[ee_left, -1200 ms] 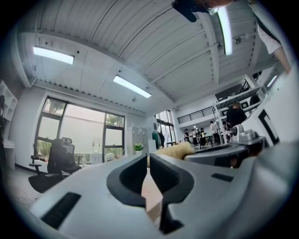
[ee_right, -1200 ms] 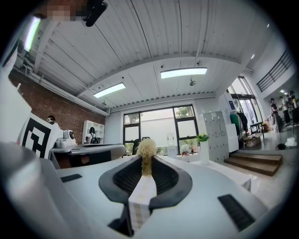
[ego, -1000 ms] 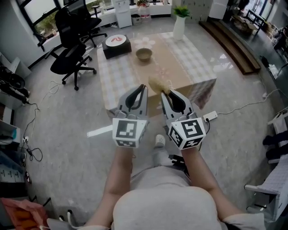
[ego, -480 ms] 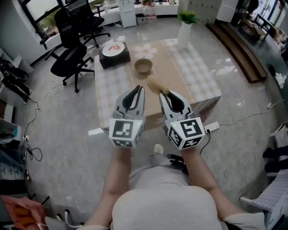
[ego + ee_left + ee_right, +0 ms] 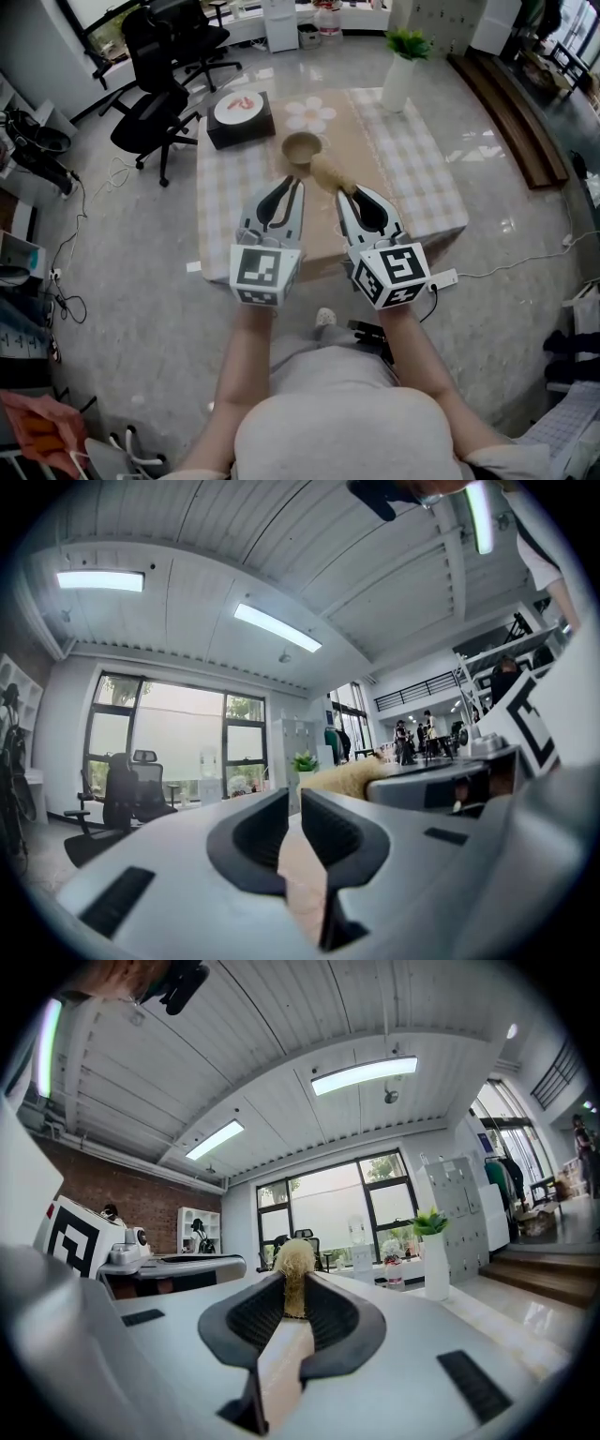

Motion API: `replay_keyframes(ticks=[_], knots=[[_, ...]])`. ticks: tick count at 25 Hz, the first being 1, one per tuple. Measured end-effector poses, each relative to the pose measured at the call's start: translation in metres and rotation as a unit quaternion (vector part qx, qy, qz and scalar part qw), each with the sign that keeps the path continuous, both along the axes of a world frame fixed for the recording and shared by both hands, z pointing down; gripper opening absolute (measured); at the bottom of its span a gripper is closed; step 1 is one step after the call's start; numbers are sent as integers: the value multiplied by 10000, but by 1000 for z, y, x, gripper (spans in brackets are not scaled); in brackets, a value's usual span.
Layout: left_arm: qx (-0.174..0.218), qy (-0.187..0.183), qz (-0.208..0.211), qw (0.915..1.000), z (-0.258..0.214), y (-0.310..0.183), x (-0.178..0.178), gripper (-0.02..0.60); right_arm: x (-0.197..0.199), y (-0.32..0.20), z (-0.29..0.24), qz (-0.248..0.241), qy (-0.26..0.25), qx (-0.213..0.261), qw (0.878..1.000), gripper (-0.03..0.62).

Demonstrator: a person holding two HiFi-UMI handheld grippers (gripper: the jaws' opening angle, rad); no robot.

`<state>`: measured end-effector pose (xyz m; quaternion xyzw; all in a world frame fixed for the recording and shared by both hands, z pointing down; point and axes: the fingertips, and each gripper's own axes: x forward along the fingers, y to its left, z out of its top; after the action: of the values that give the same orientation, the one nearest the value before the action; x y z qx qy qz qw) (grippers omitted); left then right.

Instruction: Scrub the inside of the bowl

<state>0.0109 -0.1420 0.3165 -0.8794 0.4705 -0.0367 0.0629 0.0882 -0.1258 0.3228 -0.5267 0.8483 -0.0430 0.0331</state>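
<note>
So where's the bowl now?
Head view, centre: the bowl stands on the table, just right of the dark box, beyond the brush in the right tongs.

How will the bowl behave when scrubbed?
The bowl looks small and stands loose on the tablecloth, so it will probably slide or tip. With the brush in the right tongs and the left tongs shut empty, nothing steadies it.

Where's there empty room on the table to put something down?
The table's right side, from the vase to the near edge, is bare; so is the left strip nearer than the black box. Crowded around the bowl.
</note>
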Motion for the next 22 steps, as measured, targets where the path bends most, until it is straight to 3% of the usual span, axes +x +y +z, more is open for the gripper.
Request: replay_keyframes(ticks=[10, 12, 16, 22], knots=[[-149, -87, -181, 9997, 14, -19, -4, 41, 7, -18, 9, -51, -81, -69, 9999, 60], [-204, -124, -157, 9996, 20, -23, -3, 109, 8, -24, 11, -40, -105, -94, 9999, 60], [-374, -193, -15, 9991, 32, -36, 1, 172, 8, -36, 15, -48, -152, -117, 9998, 60], [-553, -352, 216, 9976, 49, -65, 7, 330, 7, -67, 22, -59, -180, -162, 9997, 60]])
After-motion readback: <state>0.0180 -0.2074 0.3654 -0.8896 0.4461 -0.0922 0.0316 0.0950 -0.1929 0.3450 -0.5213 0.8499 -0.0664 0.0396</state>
